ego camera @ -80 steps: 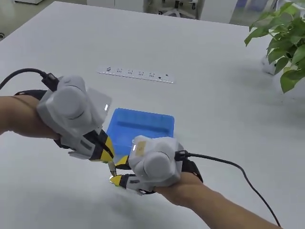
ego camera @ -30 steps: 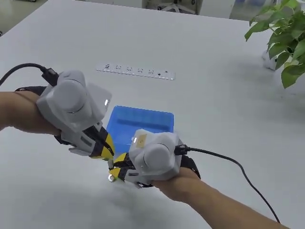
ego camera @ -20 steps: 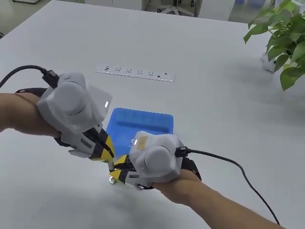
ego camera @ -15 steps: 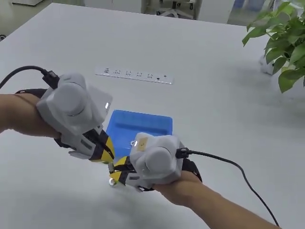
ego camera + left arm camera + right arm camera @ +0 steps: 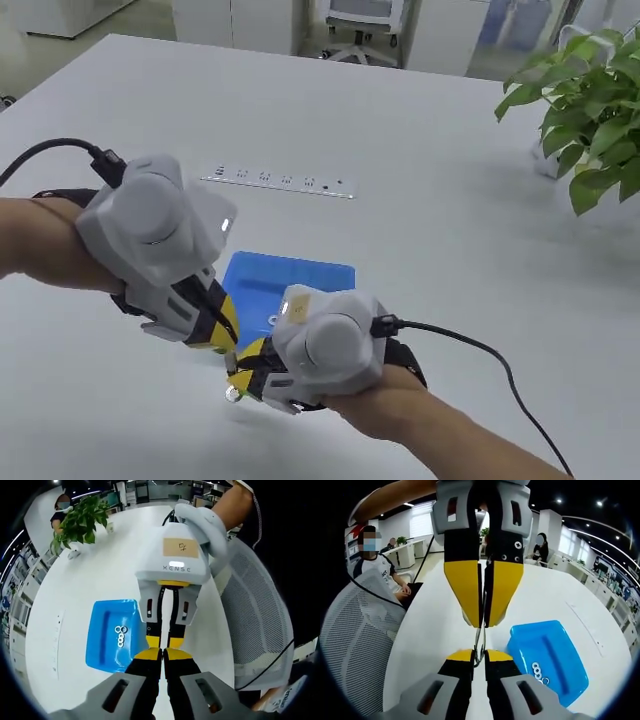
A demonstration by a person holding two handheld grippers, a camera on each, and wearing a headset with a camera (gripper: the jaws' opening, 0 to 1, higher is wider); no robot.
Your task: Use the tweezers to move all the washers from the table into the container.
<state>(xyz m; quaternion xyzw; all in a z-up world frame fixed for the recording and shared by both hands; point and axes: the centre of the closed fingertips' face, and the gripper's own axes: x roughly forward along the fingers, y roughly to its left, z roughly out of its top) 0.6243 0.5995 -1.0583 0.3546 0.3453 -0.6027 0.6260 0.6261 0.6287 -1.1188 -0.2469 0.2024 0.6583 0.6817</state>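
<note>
— How are the tweezers (image 5: 480,635) held?
— They are clamped by the left gripper (image 5: 162,656) and pinched by the right gripper (image 5: 480,656), probably so the tips can be squeezed.
— And the washers (image 5: 120,635)?
— Several are seen in the container (image 5: 330,275), just beside the grippers. Whether one is held at the tips cannot be told.

A white table (image 5: 430,210) spans the head view, with a power strip (image 5: 278,181) at 11 o'clock and a leafy plant (image 5: 590,110) at 2 o'clock. An office chair (image 5: 362,12) stands beyond at 12 o'clock.
</note>
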